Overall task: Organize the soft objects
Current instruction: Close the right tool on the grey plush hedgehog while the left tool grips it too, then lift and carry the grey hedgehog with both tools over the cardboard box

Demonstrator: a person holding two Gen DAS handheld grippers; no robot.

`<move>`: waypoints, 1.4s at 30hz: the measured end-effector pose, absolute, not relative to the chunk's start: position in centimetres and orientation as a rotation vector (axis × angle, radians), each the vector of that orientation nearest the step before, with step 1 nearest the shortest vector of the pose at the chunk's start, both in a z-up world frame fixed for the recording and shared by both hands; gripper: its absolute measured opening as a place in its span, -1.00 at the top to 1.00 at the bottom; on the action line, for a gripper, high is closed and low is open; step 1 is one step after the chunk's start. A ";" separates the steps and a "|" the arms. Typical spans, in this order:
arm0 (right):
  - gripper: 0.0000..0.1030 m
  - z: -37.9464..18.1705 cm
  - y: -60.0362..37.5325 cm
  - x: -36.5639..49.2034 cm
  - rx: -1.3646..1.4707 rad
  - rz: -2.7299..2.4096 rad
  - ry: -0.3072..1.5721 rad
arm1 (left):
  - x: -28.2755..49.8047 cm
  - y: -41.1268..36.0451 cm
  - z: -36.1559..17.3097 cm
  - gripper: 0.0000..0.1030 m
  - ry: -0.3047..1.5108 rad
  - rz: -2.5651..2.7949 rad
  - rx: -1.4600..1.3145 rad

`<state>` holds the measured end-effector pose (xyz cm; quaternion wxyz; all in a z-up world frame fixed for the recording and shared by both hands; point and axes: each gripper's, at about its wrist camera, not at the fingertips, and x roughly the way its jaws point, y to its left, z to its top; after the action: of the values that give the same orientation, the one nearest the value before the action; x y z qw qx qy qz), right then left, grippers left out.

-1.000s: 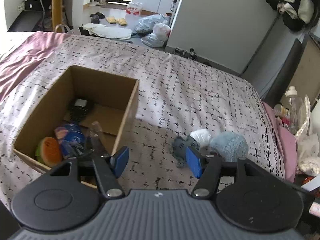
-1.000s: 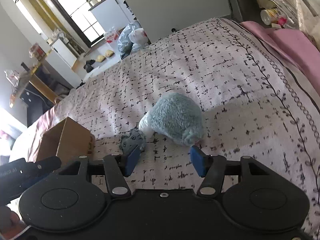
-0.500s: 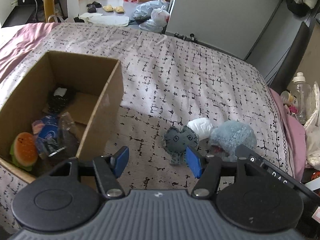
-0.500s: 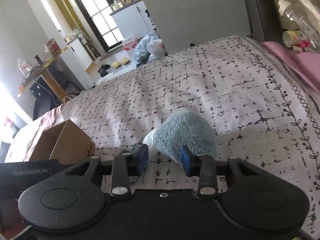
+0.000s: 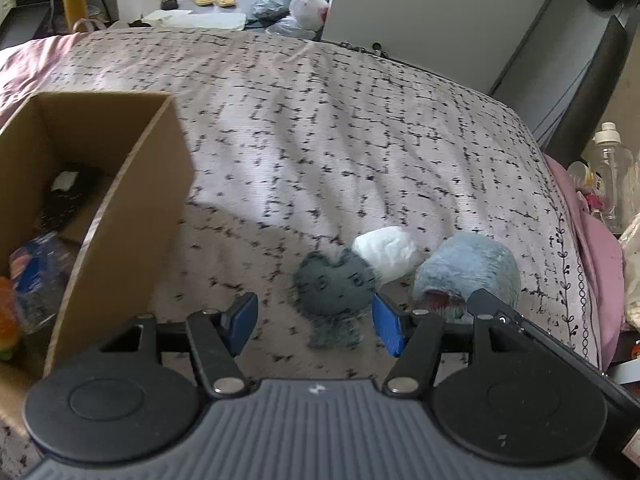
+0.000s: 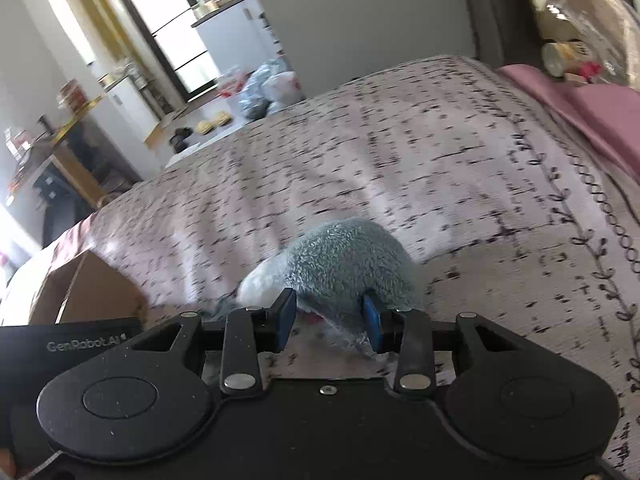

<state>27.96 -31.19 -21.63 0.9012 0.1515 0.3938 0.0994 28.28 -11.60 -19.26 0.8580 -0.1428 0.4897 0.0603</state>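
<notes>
A: What is the right gripper (image 6: 327, 320) doing?

B: Its blue pads (image 6: 370, 322) are pressing into the near end of the fluffy blue-grey plush toy (image 6: 348, 264), one on each side, so it is gripping the toy with the fingers partly closed. The toy is sitting on the patterned bedspread (image 6: 460, 152), bulging out ahead of the fingertips.

A: And the left gripper (image 5: 314, 322)?

B: It is hovering with its fingers spread wide and nothing between them. A small dark grey stuffed toy (image 5: 334, 284) is lying on the bedspread (image 5: 320, 128) just ahead of the gap, a little toward the right finger.

A: Where are the other soft things lying?

B: A white soft bundle (image 5: 386, 248) is sitting just beyond the grey toy and touching it, and the blue-grey plush toy (image 5: 468, 268) is resting to the right of both, ahead of the left gripper's right finger. The black body of the right gripper (image 5: 520, 320) is reaching in at that toy from the lower right.

A: And the box?

B: The cardboard box (image 5: 132, 208) is standing open on the bed to the left of the left gripper. Blue packaging (image 5: 32, 268) and something orange (image 5: 6, 316) are lying inside near the close wall, and a dark item (image 5: 68, 196) farther back. From the right wrist view, the box (image 6: 92, 288) is showing well off to the left.
</notes>
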 end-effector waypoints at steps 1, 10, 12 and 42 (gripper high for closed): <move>0.27 -21.7 -31.6 28.1 0.322 0.186 0.810 | 28.6 -11.9 -19.3 -0.20 1.027 0.117 -0.298; 0.48 -23.2 -35.2 29.1 0.494 0.119 0.822 | 31.2 -15.3 -19.8 -0.20 1.016 0.002 -0.312; 0.57 -23.6 -35.8 29.1 0.543 0.125 0.826 | 31.6 -16.0 -19.8 -0.20 1.007 -0.028 -0.318; 0.71 -22.7 -35.9 28.0 0.581 0.188 0.810 | 32.7 -17.5 -20.7 0.78 0.984 -0.189 -0.456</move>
<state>27.96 -35.92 -22.72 0.8741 0.2783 0.3877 0.0902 32.66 -17.47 -20.74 0.8522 -0.2169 0.4675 -0.0899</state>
